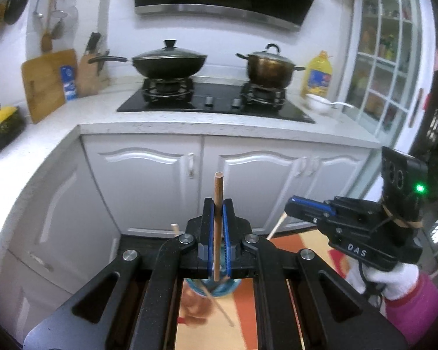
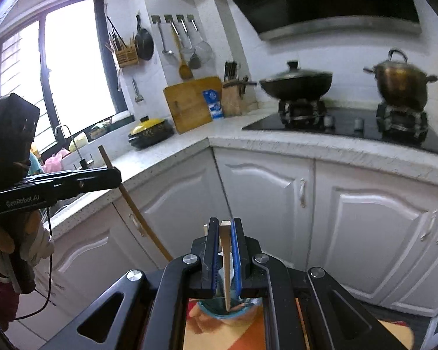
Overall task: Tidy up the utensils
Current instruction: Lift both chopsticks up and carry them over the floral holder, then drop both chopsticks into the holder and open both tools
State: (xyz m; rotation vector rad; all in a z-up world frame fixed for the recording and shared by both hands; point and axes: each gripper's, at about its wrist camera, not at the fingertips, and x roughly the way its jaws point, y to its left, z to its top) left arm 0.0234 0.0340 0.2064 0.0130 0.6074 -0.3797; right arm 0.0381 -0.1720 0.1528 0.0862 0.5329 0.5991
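Observation:
My left gripper point(image 1: 218, 204) is shut on a brown wooden chopstick point(image 1: 218, 186) that stands upright between the blue pads. Under it sits a blue-green cup point(image 1: 216, 290) holding another chopstick, and a pale stick end point(image 1: 175, 229) shows at its left. My right gripper point(image 2: 225, 222) is shut on a pale wooden chopstick point(image 2: 226, 262) above the same cup point(image 2: 227, 309). In the left wrist view the right gripper point(image 1: 289, 205) hangs at the right with its pale chopstick point(image 1: 277, 227). Seen from the right wrist, the left gripper point(image 2: 118, 176) carries the brown chopstick point(image 2: 131, 201) slanting down.
White cabinets point(image 1: 166, 180) and a speckled counter point(image 1: 219, 128) lie ahead. A wok point(image 1: 168, 61) and a pot point(image 1: 270, 68) stand on the stove, an oil bottle point(image 1: 318, 75) and a white bowl point(image 1: 318, 102) to the right. The cup rests on an orange patterned surface point(image 1: 245, 315).

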